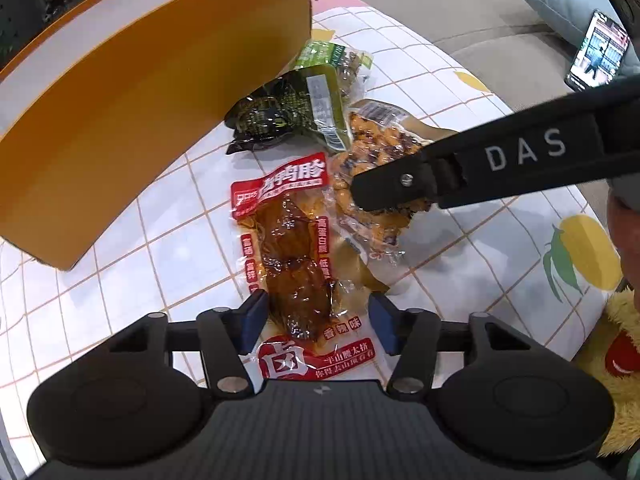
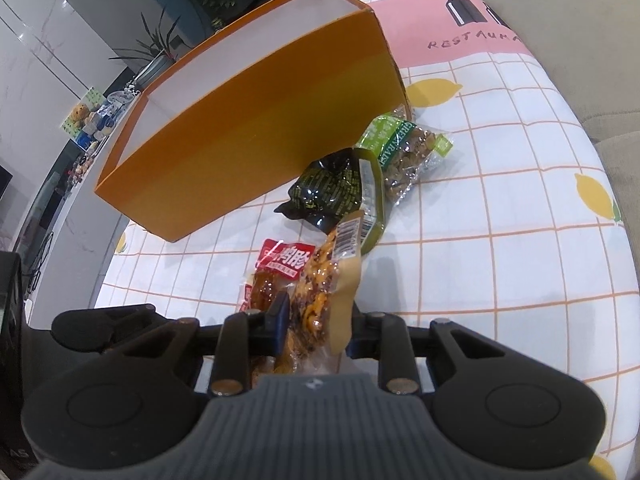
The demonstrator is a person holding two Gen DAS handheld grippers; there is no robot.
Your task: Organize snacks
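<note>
A red-labelled packet of braised meat (image 1: 292, 264) lies flat on the checked tablecloth (image 1: 160, 216). My left gripper (image 1: 320, 322) stands open over its lower end, one blue pad on each side. My right gripper (image 2: 318, 324) is shut on a clear packet of orange snack pieces (image 2: 316, 300), held up on edge above the cloth. In the left wrist view the right gripper's black finger (image 1: 384, 188) lies across that orange packet (image 1: 372, 148). Behind lie a black packet (image 2: 324, 188), an olive-green pack (image 2: 372, 200) and a green raisin packet (image 2: 408, 148). The tall orange box (image 2: 248, 140) stands open-topped beside them.
The lemon-print cloth runs on to the right (image 2: 520, 240). A beige sofa (image 1: 460, 12) borders the table, with a blue cushion (image 1: 560, 4) and a lit phone (image 1: 596, 52) on it. A yellow plush toy (image 1: 624, 360) sits at the table's right edge.
</note>
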